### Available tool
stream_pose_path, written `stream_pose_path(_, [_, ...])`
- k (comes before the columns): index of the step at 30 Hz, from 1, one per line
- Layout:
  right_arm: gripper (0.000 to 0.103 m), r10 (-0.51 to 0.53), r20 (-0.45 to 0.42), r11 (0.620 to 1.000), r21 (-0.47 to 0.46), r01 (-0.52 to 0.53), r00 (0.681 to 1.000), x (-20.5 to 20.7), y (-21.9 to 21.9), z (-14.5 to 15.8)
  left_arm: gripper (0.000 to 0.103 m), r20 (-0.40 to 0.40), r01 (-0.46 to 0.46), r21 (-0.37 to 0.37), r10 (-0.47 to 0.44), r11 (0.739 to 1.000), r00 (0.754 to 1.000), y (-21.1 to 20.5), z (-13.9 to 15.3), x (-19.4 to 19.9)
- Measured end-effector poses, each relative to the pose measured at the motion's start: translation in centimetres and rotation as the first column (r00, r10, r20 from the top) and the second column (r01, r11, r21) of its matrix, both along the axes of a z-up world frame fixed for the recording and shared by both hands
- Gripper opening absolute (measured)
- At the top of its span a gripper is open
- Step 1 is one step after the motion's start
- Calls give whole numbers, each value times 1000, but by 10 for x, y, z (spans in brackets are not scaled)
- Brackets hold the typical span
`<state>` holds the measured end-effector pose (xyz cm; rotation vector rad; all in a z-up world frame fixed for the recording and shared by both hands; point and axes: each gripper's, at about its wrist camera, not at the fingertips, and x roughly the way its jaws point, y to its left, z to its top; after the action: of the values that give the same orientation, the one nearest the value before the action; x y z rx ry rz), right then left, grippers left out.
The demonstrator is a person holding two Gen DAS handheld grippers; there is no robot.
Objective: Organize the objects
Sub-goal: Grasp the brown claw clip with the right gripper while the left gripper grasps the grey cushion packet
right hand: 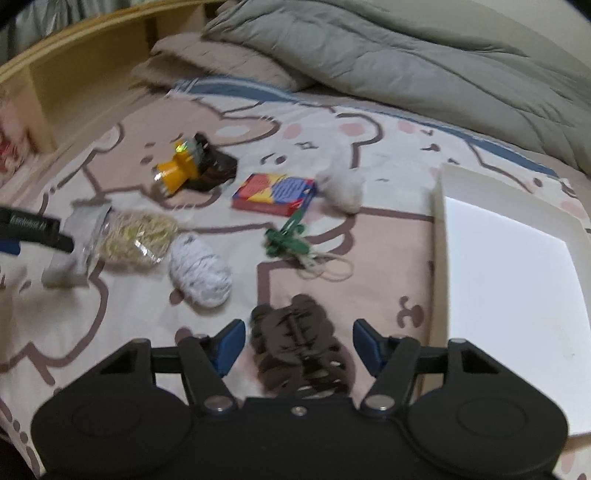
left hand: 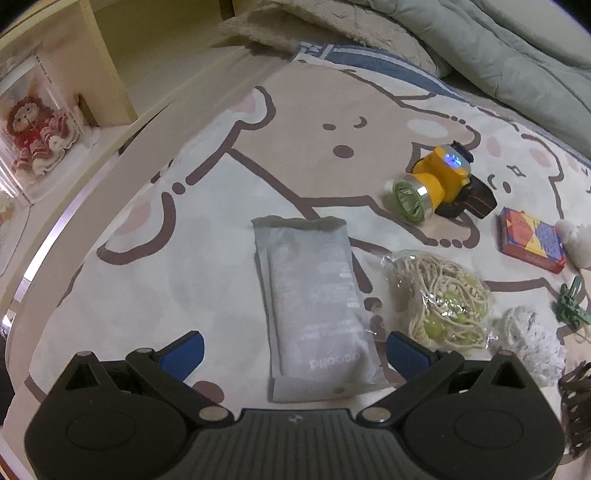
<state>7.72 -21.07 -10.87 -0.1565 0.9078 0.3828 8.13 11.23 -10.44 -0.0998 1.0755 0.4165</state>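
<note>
My left gripper (left hand: 295, 350) is open and hangs low over the bear-print bedsheet, its blue fingertips on either side of a flat grey pouch (left hand: 314, 306) without touching it. My right gripper (right hand: 299, 339) is open too, and a brown hair claw (right hand: 295, 347) lies between its fingertips with a gap on each side. Between the two lie a yellow headlamp (left hand: 436, 181), a colourful card box (right hand: 275, 194), a bagged cord with green beads (left hand: 443, 302), a white lace bundle (right hand: 201, 273), a green clip (right hand: 286, 240) and a white fluffy toy (right hand: 341, 188).
A shallow white box (right hand: 439, 221) lies on the bed to the right of the hair claw. A grey-green duvet (right hand: 369, 55) and a beige pillow (left hand: 332, 29) are piled at the far side. At far left, a wooden shelf holds a boxed doll (left hand: 33, 136).
</note>
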Motion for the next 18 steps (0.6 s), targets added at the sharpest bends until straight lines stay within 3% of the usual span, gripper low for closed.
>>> stream_pose_path(12, [59, 8, -37, 1000, -19, -8, 999, 3, 2, -15, 103, -77, 56, 92, -49, 994, 996, -21, -27, 12])
stream_pose_path(16, [49, 36, -23, 998, -47, -37, 999, 1, 5, -19, 103, -60, 51, 98, -45, 994, 997, -16, -26, 12])
stream_pose_path(18, [47, 42, -15, 998, -54, -42, 999, 0, 4, -20, 95, -50, 56, 96, -51, 994, 997, -13, -25, 10])
